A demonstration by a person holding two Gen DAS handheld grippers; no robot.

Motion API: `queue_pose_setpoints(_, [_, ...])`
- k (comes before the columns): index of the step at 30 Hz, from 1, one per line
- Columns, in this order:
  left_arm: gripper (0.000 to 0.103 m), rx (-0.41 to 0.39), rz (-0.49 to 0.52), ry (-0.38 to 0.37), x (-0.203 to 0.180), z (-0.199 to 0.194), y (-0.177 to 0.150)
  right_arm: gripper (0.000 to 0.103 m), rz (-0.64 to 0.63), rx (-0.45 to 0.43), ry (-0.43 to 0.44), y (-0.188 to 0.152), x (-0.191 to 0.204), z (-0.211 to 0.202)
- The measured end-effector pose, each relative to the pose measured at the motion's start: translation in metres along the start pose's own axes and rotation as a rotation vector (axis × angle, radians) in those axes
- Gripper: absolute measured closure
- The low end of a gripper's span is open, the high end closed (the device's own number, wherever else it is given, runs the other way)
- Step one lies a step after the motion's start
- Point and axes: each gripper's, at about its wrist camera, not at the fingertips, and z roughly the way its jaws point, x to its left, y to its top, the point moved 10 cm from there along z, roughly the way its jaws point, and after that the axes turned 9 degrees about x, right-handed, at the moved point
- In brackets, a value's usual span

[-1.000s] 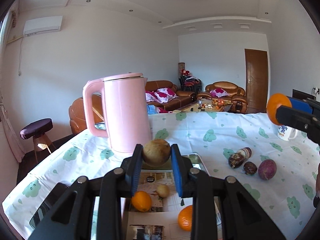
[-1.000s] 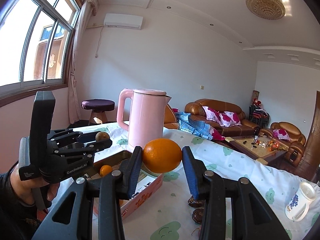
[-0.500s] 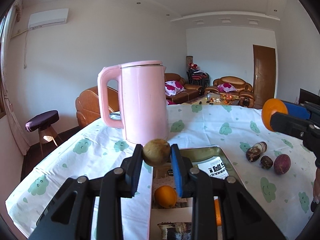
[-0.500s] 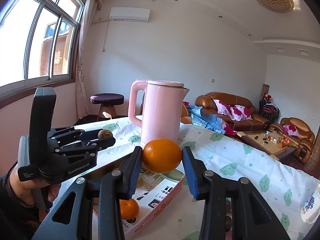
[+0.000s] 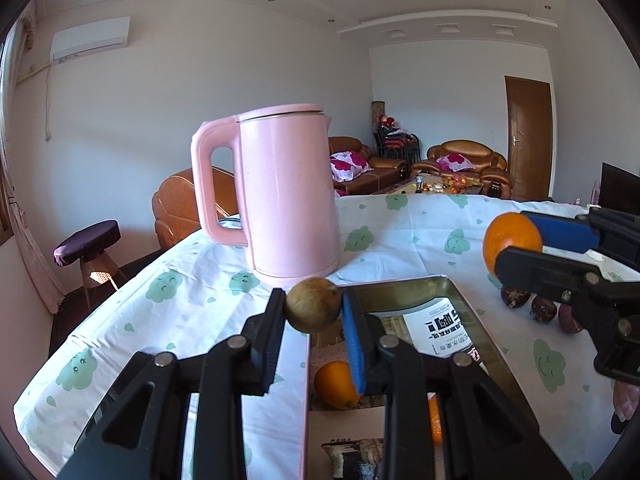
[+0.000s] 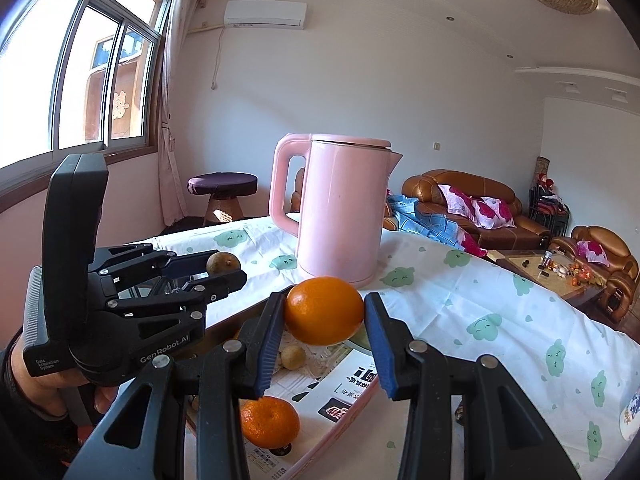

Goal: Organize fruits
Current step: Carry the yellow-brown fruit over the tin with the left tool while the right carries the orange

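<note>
- The right gripper (image 6: 324,314) pinches a large orange (image 6: 323,310) between its blue pads, the fruit smooth-skinned, bright and slightly dimpled, held in the air above the pink-rimmed tray (image 6: 352,404).
- The left gripper (image 5: 314,312) clamps a small, round brown fruit (image 5: 314,310), dull and speckled, its jaws pressed tight on either side, just above the tray's far left corner.
- A hand (image 6: 52,380) in a dark sleeve grips the left tool's handle at the lower left of the right wrist view.
- Inside the tray, on printed paper, lie a mandarin (image 6: 270,422) near the front and a small tan fruit (image 6: 293,357) farther back.
- Three dark purple-brown fruits (image 5: 542,307) sit on the tablecloth (image 5: 192,312) beside the tray's right edge.
- A pink kettle (image 5: 280,192) stands upright just beyond the tray's far edge, handle to the left.
- A patterned mug (image 6: 630,416) rests near the table's right edge.
</note>
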Motion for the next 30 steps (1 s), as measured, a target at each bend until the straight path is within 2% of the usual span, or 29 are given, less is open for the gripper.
queue_pose_setpoints(30, [0.074, 0.104, 0.058, 0.004, -0.007, 0.027, -0.018, 0.06, 0.019, 0.076, 0.031, -0.018, 0.01, 0.032])
